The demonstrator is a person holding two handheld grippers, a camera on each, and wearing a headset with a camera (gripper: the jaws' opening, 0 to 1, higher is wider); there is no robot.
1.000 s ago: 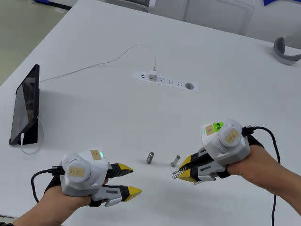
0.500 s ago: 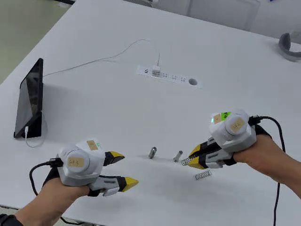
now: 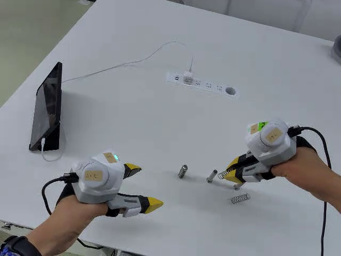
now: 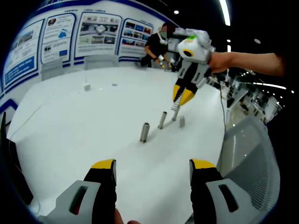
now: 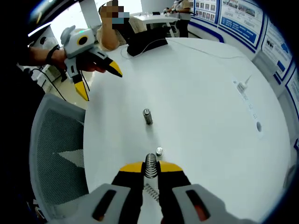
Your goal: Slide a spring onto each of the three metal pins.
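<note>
My right gripper [image 3: 230,173] pinches a spring [image 5: 150,164] beside the bare pin [image 5: 159,151] by the worktop's [image 3: 160,117] near edge; off-axis, the spring could snag and tip it. My left gripper [image 3: 144,185] gapes, empty.

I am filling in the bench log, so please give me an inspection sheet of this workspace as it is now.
Surface: white table, mostly bare.
Job's things: sprung pin upright, spring already on; bare pin upright; third pin looks bare; loose spring lying flat on the table.
Clutter: tablet propped at the table's left edge; power strip.
Grippers: left gripper open, empty; right gripper shut on a held spring, close to the bare pin.
Cables: white cable from the power strip; black cable from the right gripper.
Surroundings: mesh chair; wall posters.
</note>
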